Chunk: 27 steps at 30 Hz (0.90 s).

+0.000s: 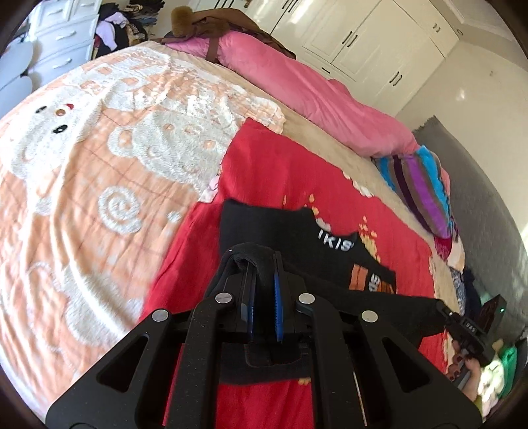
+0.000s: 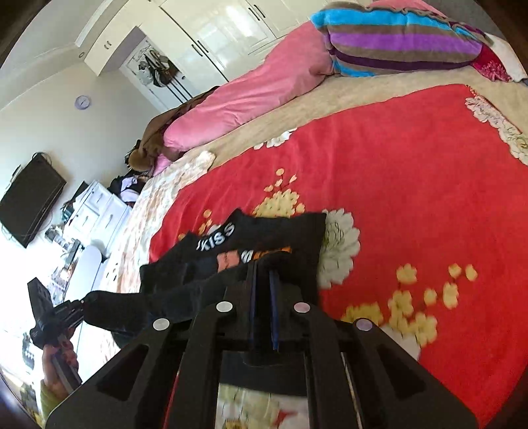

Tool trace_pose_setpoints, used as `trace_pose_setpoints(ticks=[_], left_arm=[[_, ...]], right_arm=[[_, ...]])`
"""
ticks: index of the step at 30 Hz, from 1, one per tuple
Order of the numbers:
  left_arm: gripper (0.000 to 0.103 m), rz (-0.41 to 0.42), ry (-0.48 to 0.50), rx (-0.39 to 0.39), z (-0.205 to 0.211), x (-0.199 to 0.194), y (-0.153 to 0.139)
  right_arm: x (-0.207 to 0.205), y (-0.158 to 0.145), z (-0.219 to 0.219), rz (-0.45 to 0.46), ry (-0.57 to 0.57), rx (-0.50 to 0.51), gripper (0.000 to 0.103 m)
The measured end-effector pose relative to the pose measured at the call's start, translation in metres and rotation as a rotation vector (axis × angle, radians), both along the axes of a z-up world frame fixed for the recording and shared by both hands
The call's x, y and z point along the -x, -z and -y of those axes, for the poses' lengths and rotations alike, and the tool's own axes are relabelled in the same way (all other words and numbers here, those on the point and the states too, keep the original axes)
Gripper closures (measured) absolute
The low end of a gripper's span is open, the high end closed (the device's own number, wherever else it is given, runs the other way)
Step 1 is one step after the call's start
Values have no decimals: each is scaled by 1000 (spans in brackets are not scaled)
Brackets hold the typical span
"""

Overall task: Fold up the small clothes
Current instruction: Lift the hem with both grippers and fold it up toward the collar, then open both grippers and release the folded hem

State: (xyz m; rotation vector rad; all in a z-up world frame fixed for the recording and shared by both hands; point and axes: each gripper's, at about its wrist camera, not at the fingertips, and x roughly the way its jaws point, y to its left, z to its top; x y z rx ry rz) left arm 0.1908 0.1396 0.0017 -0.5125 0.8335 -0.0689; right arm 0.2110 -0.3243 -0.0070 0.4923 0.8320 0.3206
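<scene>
- Left wrist view: nearest the camera is the left gripper (image 1: 262, 290). Its two blue pads are pinched close together on a fold of the black shirt (image 1: 274, 227).
- The shirt edge bunches up over the tips of the fingers, so the hold looks firm.
- The rest of the shirt lies on the red blanket (image 1: 297, 171), with white letters and an orange patch showing.
- Far off to the right, the right gripper (image 1: 444, 310) holds the other end of the same edge. The shirt stretches between the two.
- I think the step is to carry this near edge over the shirt to fold it. To do it well, both tools should move together, at the same height, and keep the edge straight and a bit tight.
- They should let go only when the edge lies flat on the shirt.
- Beside the red blanket is a peach blanket with a white bear (image 1: 82, 158), and a long pink quilt (image 1: 313, 89) lies behind.
- Right wrist view: nearest the camera is the right gripper (image 2: 262, 274). Its pads are almost closed, with black shirt (image 2: 283, 231) cloth pinched between them.
- At the left, the left gripper (image 2: 77, 307) holds the far end of the edge.
- The shirt sits on the red blanket (image 2: 412, 171), next to a big white flower print.
- A striped pillow (image 2: 396, 43) lies at the far end of the bed.
- For boxes or baskets: I see none on the bed. White closets (image 2: 204, 29) stand by the wall with doors shut, so I cannot tell what is inside.
</scene>
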Motion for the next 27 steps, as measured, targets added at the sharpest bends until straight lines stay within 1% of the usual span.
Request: trace_pose_setpoints(ticks=[3,6,10,12,14,16,18,21,23,27], left_arm=[[100,-4,-14,-31,3,-18,9],[100,-16,-27,-32,0,-35,23],[100,-35,-48,-44,-6,-46,41],[100,-43,-49,-85,-5,-50,47],[99,-45,-37,-146,1,-52,50],[98,-45,-22,-200,6,-55,52],[98,-39,-7,-249,11,-57,52],[98,-37,8,-290,15,-60,54],[97,-40,16,-297,17,-61,55],[96,-40,15,-295,17,-61,56]], right_arm=[[-18,11,-1,-24,10,21,97],[-33,24,-2,-54,26,18,97],[-51,38,1,-93,54,9,97],[-60,46,1,-110,65,14,97],[-64,54,-1,-119,67,32,97],[-66,61,-5,-128,56,68,97],[-67,63,-4,-122,53,78,97],[-67,62,-3,-111,46,78,97],[-66,59,-5,-102,40,98,95],[-65,55,-6,-88,36,102,93]])
